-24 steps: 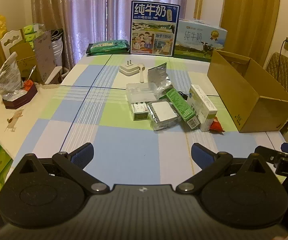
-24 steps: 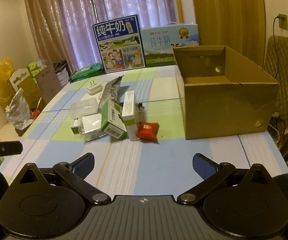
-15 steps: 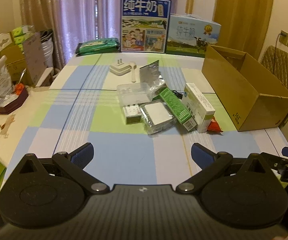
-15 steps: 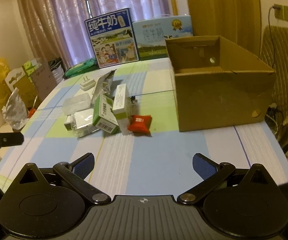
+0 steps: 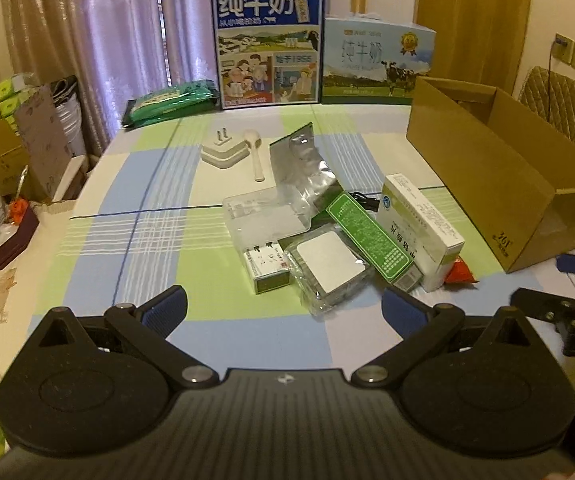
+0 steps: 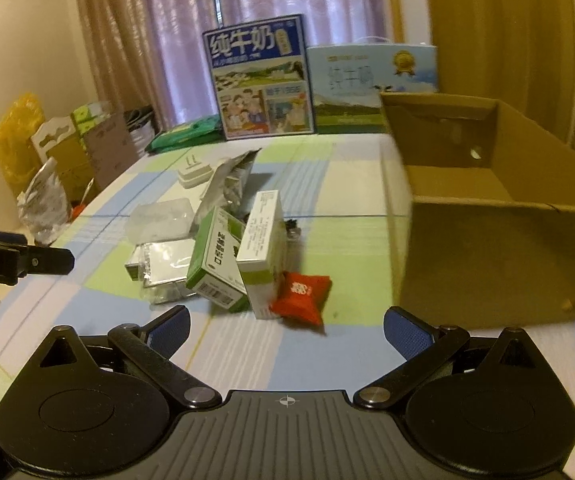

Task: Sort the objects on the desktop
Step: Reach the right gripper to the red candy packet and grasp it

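A checked blue-and-green tablecloth [image 5: 99, 264] fills the lower half of both views, curtains and two milk cartons behind. Since a moment ago both cameras have closed in: the pile of small things now sits larger and lower in frame. The left gripper [image 5: 283, 308] and the right gripper [image 6: 285, 322] are both spread wide, holding nothing. The red packet [image 6: 301, 292] lies at lower centre of the right view, touching the white box [image 6: 261, 240], with the green box [image 6: 215, 260] just left. The cardboard box [image 6: 499, 248] stands open at right. Sorting seems barely begun; a first pick looks near.
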`<state>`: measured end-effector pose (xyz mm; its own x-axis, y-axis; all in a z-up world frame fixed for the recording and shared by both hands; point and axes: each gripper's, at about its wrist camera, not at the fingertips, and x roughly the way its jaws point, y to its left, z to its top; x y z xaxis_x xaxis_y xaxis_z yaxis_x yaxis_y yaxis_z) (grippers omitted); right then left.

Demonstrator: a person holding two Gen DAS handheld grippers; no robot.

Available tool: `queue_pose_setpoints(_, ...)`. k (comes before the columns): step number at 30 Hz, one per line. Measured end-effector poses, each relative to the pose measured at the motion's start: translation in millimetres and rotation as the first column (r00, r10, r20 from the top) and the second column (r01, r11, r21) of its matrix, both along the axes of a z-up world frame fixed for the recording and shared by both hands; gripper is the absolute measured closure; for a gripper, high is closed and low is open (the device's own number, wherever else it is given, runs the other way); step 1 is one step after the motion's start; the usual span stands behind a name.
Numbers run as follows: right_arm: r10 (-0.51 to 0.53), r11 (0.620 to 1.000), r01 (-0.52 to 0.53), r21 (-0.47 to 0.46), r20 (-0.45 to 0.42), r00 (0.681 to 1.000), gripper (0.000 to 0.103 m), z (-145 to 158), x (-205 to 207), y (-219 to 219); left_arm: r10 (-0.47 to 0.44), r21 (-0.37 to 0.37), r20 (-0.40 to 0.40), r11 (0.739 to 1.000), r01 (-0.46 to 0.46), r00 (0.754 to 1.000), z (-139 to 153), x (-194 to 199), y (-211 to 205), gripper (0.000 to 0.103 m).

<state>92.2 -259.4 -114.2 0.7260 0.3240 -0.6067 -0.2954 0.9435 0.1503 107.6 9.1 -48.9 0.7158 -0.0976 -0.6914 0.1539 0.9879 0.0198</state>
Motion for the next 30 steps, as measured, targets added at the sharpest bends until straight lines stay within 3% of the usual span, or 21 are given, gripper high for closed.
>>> queue_pose_setpoints(2, 0.011, 1.0, -0.011, -0.014, 0.002, 1.0, 0.006, -9, 10, 4, -0.022, 0.001, -0.01, 1.0, 0.022, 1.0, -10, 7, -1, 0.002)
queue_pose_setpoints(4, 0.012, 1.0, -0.013, -0.018, -0.009, 1.0, 0.025, -17, 18, 6, -0.044, -0.004, -0.021, 0.999, 0.044, 0.999, -19, 14, -1, 0.001)
queue_pose_setpoints(9, -0.031, 0.999, 0.03, -0.025, -0.048, 0.998, 0.042, -36, 36, 7, -0.081, -0.024, -0.036, 0.996, 0.08, 0.996, -44, 31, -5, 0.002)
queue_pose_setpoints(16, -0.097, 0.995, 0.096, -0.034, -0.036, 0.995, 0.05, -48, 60, 12, -0.078, -0.073, -0.023, 0.994, 0.076, 0.997, -59, 45, -3, 0.002)
queue_pose_setpoints(26, -0.114, 0.992, 0.111, -0.055, -0.061, 0.992, 0.052, -69, 78, 26, -0.067, -0.141, -0.035, 0.988, 0.061, 0.997, -66, 57, 2, 0.002)
queue_pose_setpoints(30, -0.112, 0.992, 0.108, -0.062, -0.053, 0.992, 0.069, -69, 76, 27, -0.078, -0.136, -0.031, 0.988, 0.073, 0.996, -68, 58, -2, 0.002)
